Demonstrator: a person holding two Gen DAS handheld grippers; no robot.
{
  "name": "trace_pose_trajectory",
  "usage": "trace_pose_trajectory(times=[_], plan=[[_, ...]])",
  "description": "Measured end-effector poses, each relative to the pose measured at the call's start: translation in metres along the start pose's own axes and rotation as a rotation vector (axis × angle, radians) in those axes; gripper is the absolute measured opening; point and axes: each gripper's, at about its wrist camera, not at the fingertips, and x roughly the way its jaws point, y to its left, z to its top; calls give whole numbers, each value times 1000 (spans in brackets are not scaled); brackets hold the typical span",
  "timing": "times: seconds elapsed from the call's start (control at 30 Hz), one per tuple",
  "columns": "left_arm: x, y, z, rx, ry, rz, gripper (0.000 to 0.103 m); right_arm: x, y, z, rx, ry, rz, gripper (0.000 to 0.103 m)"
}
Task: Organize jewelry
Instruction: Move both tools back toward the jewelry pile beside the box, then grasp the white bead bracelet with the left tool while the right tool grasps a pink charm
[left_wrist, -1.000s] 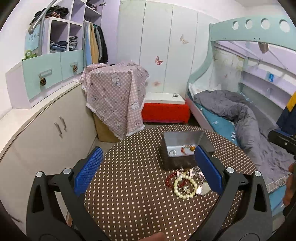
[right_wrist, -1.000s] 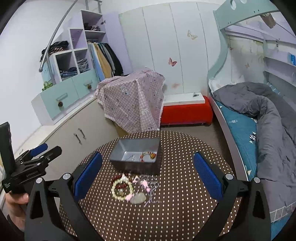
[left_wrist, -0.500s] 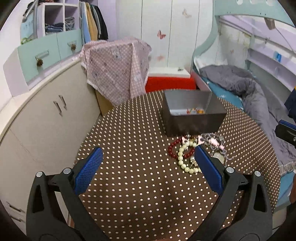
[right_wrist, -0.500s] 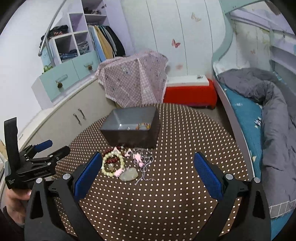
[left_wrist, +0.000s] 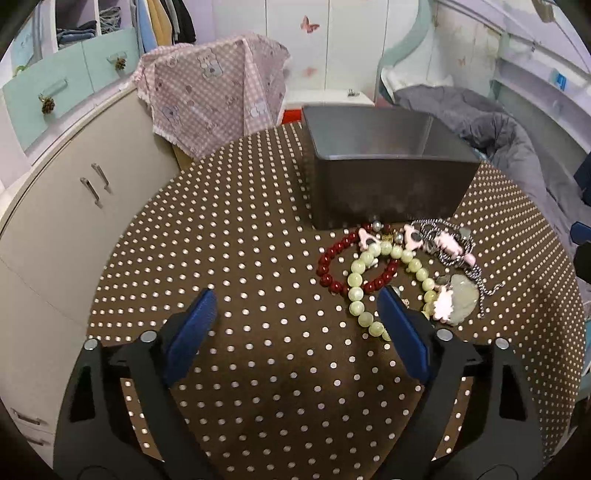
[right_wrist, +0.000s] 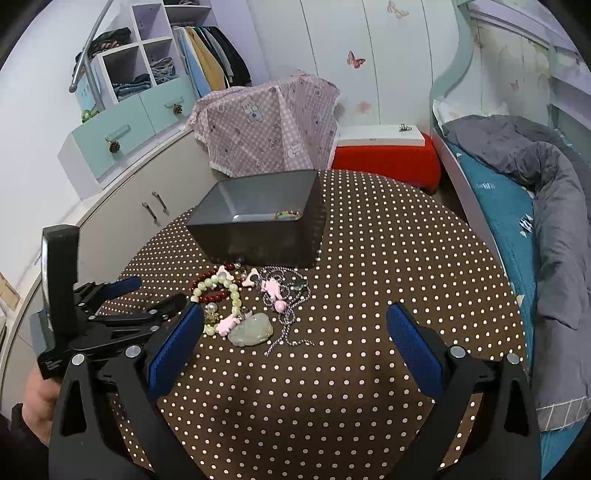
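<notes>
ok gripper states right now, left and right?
Left gripper: open, jaws just closing a little, nothing between them.
Right gripper: open, empty.

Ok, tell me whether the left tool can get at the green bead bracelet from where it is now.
Probably yes. The left tool is open with nothing between its pads, and the green bead bracelet lies on the table just beside its right pad. It overlaps the red bead bracelet, which may come along.
</notes>
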Motion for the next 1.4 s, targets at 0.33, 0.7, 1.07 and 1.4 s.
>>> trace_pose_trajectory(times=[0.33, 0.7, 1.07, 1.4], plan=[[9, -14, -4, 24, 29, -109, 11, 8, 1, -4, -5, 20, 1, 95], [-16, 7, -15, -6, -19, -128, 11, 40, 53, -15, -165, 99, 92, 81], [-34, 27, -18, -35, -57, -134, 10, 60, 66, -16, -202, 126, 126, 50], [-15, 29, -13, -62, -43, -131, 72, 80, 70, -14, -229, 155, 128, 45]])
